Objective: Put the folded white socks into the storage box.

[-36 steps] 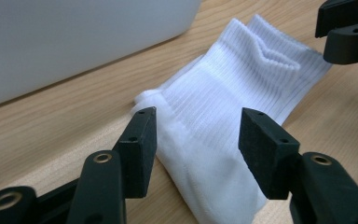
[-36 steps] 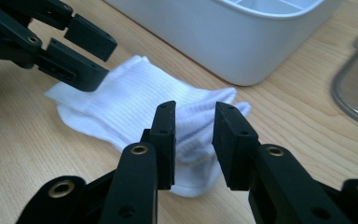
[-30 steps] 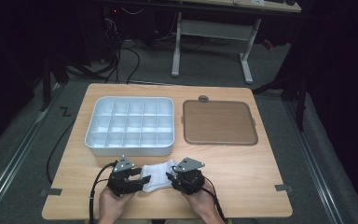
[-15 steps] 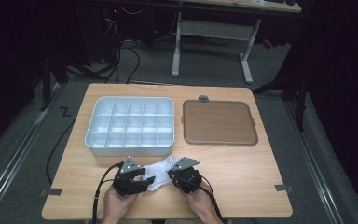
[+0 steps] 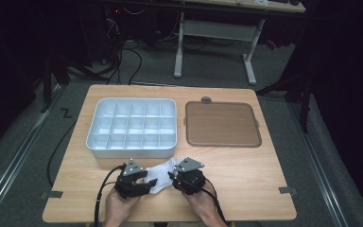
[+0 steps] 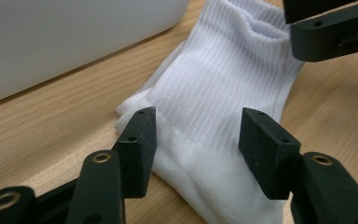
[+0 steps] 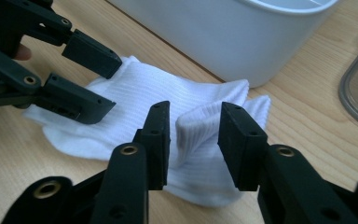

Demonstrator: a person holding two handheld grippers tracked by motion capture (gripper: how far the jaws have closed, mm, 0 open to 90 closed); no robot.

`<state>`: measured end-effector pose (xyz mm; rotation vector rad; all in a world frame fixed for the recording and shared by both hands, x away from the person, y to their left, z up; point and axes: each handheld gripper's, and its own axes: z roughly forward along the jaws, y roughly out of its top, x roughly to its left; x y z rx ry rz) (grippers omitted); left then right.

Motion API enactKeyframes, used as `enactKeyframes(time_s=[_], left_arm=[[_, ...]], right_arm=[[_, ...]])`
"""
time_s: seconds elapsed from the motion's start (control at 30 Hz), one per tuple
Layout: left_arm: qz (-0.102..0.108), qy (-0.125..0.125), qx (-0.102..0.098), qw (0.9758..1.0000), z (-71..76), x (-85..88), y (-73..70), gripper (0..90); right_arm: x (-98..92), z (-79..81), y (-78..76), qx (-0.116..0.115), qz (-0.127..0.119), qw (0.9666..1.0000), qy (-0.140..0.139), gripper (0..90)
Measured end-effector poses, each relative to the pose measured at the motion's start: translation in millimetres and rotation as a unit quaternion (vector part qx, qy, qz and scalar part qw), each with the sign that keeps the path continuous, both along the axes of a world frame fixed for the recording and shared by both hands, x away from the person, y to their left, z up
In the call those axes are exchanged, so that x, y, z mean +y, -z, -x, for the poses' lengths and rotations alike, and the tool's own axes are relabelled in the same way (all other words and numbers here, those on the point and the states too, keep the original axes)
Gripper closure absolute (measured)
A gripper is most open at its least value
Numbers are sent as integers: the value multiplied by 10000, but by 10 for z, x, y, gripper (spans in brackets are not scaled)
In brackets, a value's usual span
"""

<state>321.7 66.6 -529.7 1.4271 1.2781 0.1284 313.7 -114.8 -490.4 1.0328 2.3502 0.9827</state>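
— Just in front of the white compartment tray [image 5: 131, 126], what's going on?

— A white sock [image 5: 164, 171] lies flat on the table [image 5: 246, 175], near the tray's front wall. The left gripper [image 6: 196, 135] straddles its foot end, jaws apart, pads not pressing. The right gripper [image 7: 193, 135] has just been opening; the raised cuff fold stands between its jaws, seemingly unpinched.

— How far along?

— Early, I'd judge: the sock looks only half folded, and every tray compartment is empty.

A white ribbed sock [image 5: 163, 171] lies crumpled near the worktop's [image 5: 246, 175] near edge, about mid-width; its cuff seems folded up, the rest flat.
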Motion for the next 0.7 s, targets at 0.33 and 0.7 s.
enactKeyframes(time_s=[0.33, 0.7], left_arm=[[-161, -7, -32, 9999, 6, -3, 26, 466], [-254, 16, -192, 9995, 49, -33, 84, 464]], right_arm=[[-11, -33, 48, -15, 190, 9998, 92, 848], [-228, 56, 230, 182, 284, 9989, 330, 847]])
